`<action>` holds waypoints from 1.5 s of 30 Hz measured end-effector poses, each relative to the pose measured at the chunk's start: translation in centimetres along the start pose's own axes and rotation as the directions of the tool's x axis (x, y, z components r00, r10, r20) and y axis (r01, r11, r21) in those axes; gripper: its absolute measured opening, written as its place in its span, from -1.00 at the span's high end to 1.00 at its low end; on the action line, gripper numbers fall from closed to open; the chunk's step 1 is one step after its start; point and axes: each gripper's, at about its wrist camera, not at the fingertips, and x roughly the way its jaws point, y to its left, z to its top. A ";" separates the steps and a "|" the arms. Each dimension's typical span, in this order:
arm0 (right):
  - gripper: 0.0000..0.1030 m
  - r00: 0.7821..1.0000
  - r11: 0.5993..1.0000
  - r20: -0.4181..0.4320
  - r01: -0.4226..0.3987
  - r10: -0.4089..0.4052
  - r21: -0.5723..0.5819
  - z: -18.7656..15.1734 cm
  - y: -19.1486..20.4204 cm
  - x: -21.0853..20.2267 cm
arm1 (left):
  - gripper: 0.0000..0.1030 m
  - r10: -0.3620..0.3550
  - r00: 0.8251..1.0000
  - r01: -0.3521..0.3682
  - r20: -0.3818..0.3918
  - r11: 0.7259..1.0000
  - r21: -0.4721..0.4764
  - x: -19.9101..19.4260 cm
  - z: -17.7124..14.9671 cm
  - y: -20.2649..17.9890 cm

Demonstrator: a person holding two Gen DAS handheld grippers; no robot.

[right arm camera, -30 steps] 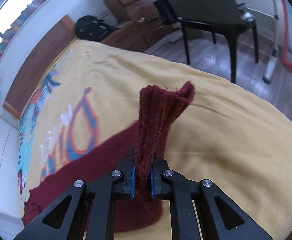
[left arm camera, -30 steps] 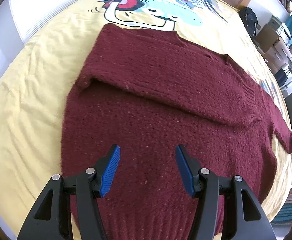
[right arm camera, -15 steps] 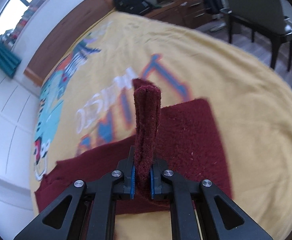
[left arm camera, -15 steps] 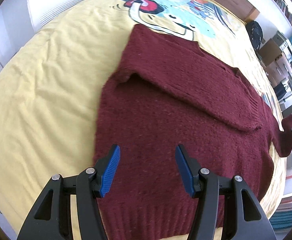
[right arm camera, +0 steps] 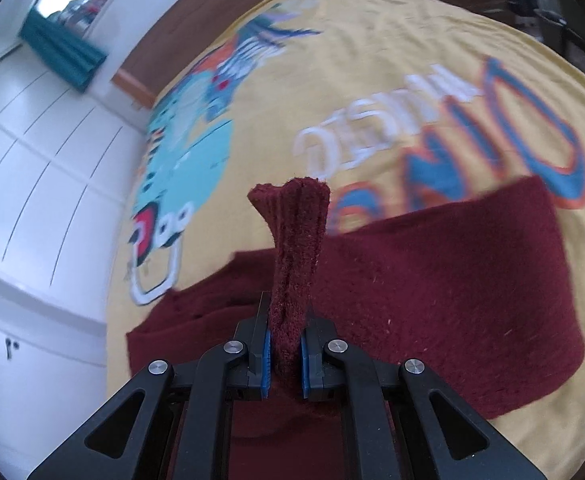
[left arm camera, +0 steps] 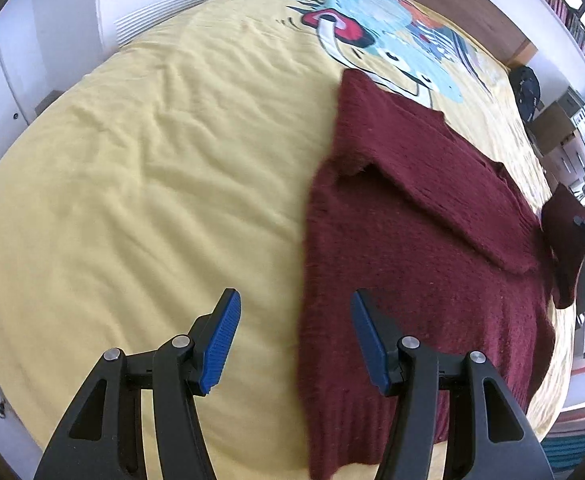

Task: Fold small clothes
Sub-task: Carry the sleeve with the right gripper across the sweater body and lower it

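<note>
A dark red knitted sweater (left arm camera: pixel 404 248) lies flat on a yellow bedspread (left arm camera: pixel 140 184), one sleeve folded across its chest. My left gripper (left arm camera: pixel 292 340) hangs open above the sweater's left edge, one finger over bare bedspread, the other over the knit, nothing between the pads. My right gripper (right arm camera: pixel 284 354) is shut on the cuff of the other sleeve (right arm camera: pixel 296 256), which stands up out of the jaws above the sweater's body (right arm camera: pixel 452 304). In the left wrist view that lifted sleeve (left arm camera: pixel 564 236) shows at the far right.
The bedspread carries a large cartoon print (left arm camera: pixel 376 40) with lettering (right arm camera: pixel 432 120). White cupboard doors (right arm camera: pixel 32 184) flank the bed, a wooden headboard (right arm camera: pixel 196 40) stands behind it. Boxes and a dark bag (left arm camera: pixel 526 88) sit beside the bed's far side.
My left gripper has slid left, from over the sweater's middle to its left edge. My right gripper has carried the sleeve cuff inward and now hangs over the sweater's body, its view swung round.
</note>
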 end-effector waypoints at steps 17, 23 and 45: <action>0.79 0.989 0.972 -0.080 -0.136 0.123 -0.190 -5.7 15.9 5.7 | -0.01 0.021 0.999 -0.018 0.028 0.995 -0.094 -2.2 -0.3 6.2; 0.79 0.981 0.958 -0.119 -0.174 0.150 -0.229 -7.8 19.1 7.0 | -0.01 0.020 0.999 -0.016 0.033 0.994 -0.109 -2.2 -0.5 7.1; 0.73 0.954 0.912 -0.300 -0.146 0.027 -0.383 -18.2 22.7 14.9 | -0.01 0.022 1.000 -0.019 0.014 0.985 -0.173 -1.9 -2.0 10.2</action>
